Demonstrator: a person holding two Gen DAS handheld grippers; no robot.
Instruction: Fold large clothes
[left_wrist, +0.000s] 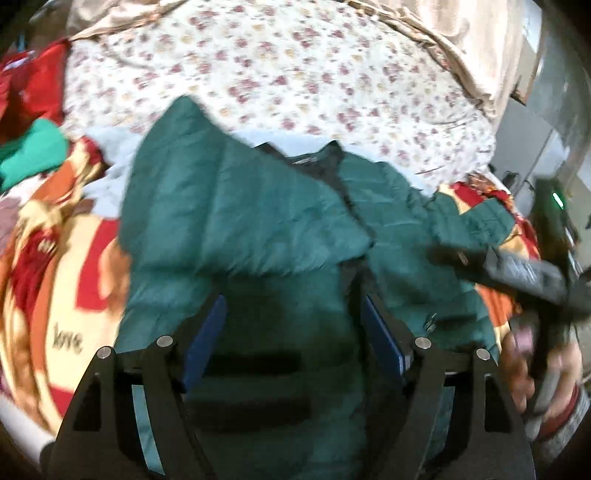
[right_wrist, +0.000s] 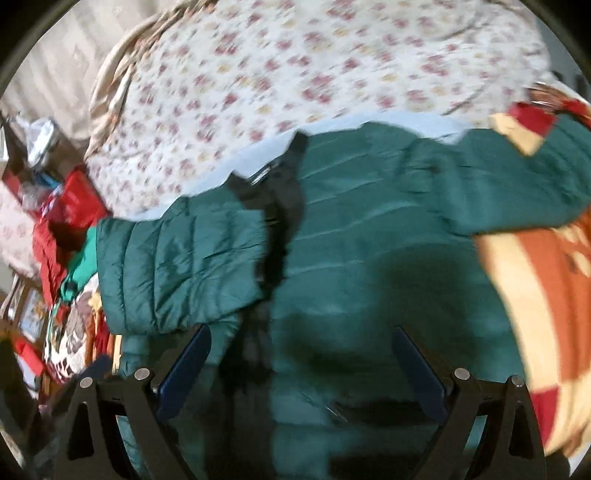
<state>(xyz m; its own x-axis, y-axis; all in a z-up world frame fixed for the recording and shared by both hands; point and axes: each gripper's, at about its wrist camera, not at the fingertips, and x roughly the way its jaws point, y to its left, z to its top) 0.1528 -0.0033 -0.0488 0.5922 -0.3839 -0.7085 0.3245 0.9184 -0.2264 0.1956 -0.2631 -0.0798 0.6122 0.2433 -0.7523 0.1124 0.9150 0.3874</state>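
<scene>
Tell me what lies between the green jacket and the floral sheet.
A pale blue cloth strip separates green jacket from floral sheet, clearest in the right wrist view.

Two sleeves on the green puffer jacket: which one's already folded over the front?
The sleeve left of the black zipper in the right wrist view: it lies across the jacket body. The other sleeve sticks out sideways onto the patterned blanket.

Motion blur smears both views. The green jacket (left_wrist: 236, 206) runs off the bottom edge, its hem hidden behind the left gripper (left_wrist: 293, 328). Right of the jacket, the right gripper (left_wrist: 524, 269) is a dark streak, its jaws unreadable. The red clothes (right_wrist: 66, 221) left of the jacket are indistinct.
</scene>
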